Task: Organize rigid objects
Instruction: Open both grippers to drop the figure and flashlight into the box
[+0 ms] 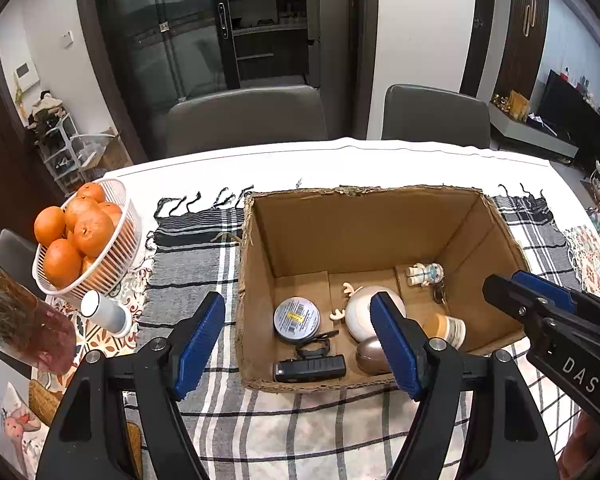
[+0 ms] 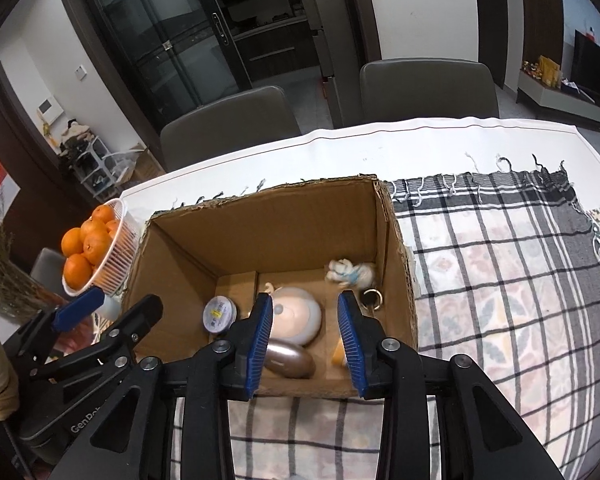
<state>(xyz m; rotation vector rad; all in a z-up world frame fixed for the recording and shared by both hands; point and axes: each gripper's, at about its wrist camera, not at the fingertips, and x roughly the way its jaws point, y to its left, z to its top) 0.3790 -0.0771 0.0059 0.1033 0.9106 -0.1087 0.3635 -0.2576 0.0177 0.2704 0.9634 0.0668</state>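
Fingers of the left gripper (image 1: 298,348) and right gripper (image 2: 306,346) gape empty. Both hover at the cardboard box's (image 2: 188,248) six-o'clock rim.

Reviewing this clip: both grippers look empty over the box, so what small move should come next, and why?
Probably lift the right gripper clear of the cardboard box: nothing sits between its pads, and the items already lie inside. The left gripper hangs open and empty too.

One cardboard box (image 1: 364,236) holds seven things: one round tin (image 1: 297,317), one antlered white ball (image 1: 366,312), one astronaut figure (image 1: 425,274), one keyring (image 1: 440,294), one cup (image 1: 448,330), one metallic egg-shaped case (image 1: 370,356), one black device (image 1: 310,368) (type unclear). One basket (image 1: 120,216) holds about seven oranges (image 1: 94,232). Two chairs (image 1: 246,118).
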